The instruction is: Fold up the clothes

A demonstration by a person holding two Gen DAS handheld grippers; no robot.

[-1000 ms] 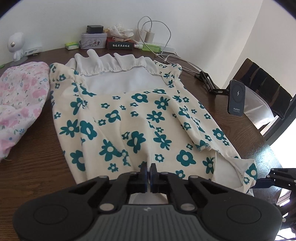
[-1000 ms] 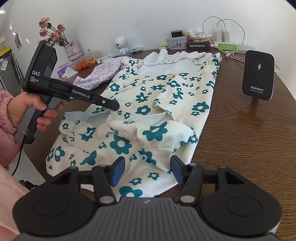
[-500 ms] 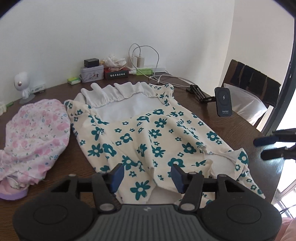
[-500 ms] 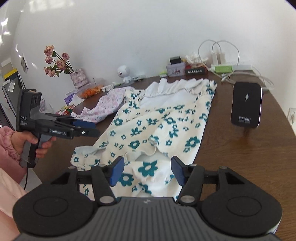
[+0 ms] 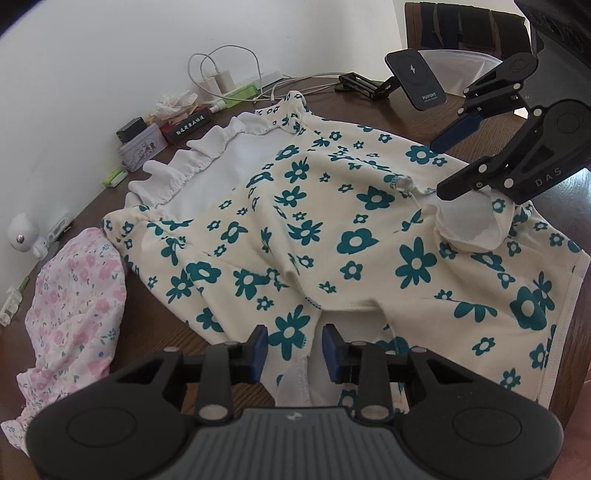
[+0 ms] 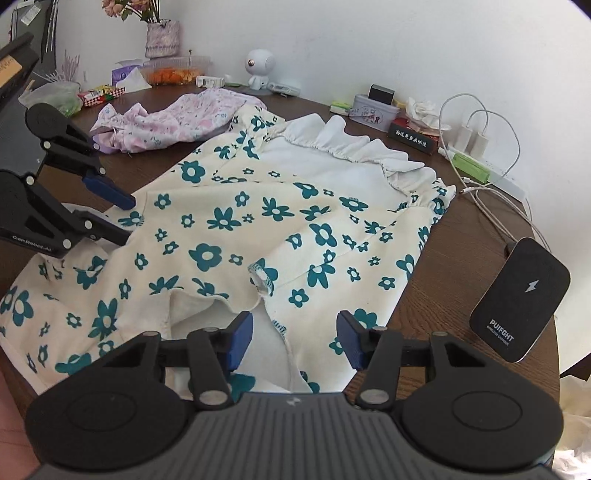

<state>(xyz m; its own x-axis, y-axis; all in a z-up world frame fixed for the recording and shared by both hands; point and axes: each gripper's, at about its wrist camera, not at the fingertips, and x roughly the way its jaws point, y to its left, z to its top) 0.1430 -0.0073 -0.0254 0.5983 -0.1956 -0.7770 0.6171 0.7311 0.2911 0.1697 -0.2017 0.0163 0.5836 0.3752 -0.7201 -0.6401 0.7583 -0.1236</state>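
Observation:
A cream dress with teal flowers (image 5: 295, 221) (image 6: 258, 221) lies spread on the brown table (image 6: 461, 240), its white ruffled collar at the far end. My left gripper (image 5: 293, 350) (image 6: 127, 218) is over the near hem. Its jaws are closing with a fold of hem in the gap, and the pads do not press on it. My right gripper (image 6: 295, 339) (image 5: 448, 162) hangs over the turned-up sleeve edge on the other side. It is closing too, still wide, with cloth below the gap and nothing gripped.
A pink floral garment (image 5: 74, 295) (image 6: 184, 118) lies bunched beside the dress. A black charger stand (image 6: 521, 299) (image 5: 417, 79) is at the table's edge. White cables (image 6: 491, 155), tins, a white toy robot (image 6: 258, 66) and a flower vase line the wall. A chair (image 5: 461, 29) stands behind.
The left gripper let go of the hem, opened wide, then narrowed again. Both hands rolled and shifted. The right gripper now reaches in over the sleeve, close in the left wrist view.

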